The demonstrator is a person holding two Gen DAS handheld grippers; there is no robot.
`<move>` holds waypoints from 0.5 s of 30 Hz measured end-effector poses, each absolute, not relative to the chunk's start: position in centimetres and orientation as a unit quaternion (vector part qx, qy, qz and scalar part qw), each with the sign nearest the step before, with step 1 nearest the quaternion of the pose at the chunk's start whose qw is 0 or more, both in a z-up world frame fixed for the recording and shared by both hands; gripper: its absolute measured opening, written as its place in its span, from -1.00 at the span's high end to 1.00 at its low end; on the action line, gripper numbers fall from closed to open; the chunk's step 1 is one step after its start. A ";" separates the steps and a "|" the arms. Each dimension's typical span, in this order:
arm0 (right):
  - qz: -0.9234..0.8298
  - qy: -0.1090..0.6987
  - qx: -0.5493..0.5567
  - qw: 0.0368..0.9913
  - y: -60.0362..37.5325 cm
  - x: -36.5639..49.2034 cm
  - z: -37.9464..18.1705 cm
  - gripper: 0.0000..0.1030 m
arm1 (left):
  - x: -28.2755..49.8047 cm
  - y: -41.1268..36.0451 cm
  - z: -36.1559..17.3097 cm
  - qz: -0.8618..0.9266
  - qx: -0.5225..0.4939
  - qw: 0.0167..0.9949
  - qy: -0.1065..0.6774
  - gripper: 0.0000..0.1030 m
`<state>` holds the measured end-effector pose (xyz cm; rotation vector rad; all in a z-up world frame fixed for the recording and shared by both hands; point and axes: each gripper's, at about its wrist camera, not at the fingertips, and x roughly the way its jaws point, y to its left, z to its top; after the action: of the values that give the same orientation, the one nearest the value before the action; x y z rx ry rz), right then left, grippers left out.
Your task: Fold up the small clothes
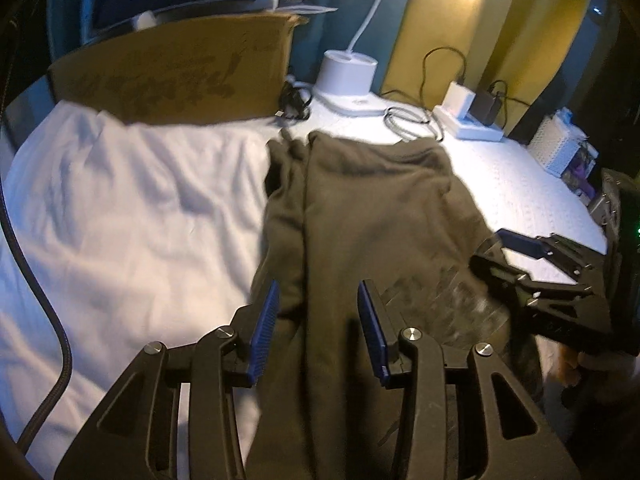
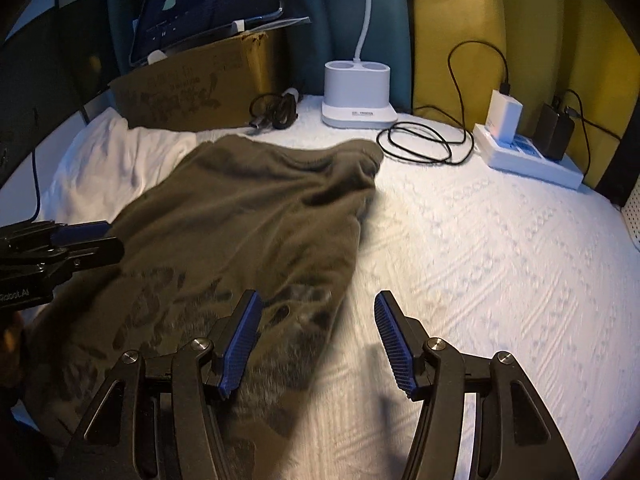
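A dark olive garment (image 1: 372, 216) with a grey print lies lengthwise on the white bed cover (image 1: 120, 200), partly folded along its length. My left gripper (image 1: 318, 300) is open and empty just above its near end, the jaws straddling a fold. My right gripper (image 2: 318, 312) is open and empty over the garment's (image 2: 248, 216) right edge, one finger above the cloth and one above the bare cover. Each gripper shows in the other's view: the right one (image 1: 504, 248) at the right, the left one (image 2: 88, 236) at the left.
A cardboard box (image 2: 188, 92) with a tablet (image 2: 208, 8) on it stands at the back left. A white lamp base (image 2: 356, 96), coiled black cables (image 2: 420, 140) and a power strip with chargers (image 2: 528, 152) line the back. A white sheet (image 2: 108, 160) lies at the left.
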<state>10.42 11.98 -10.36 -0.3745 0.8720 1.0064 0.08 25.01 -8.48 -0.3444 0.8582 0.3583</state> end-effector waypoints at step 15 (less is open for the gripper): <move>0.453 0.388 -0.165 0.786 7.9 8.5 -9.1 -0.19 | -2.5 21.1 -6.2 0.183 -0.144 0.892 0.387 0.21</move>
<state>8.48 7.90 -9.08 -0.3555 0.8361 0.9765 -2.49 21.13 -6.18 -0.2991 0.8023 0.3801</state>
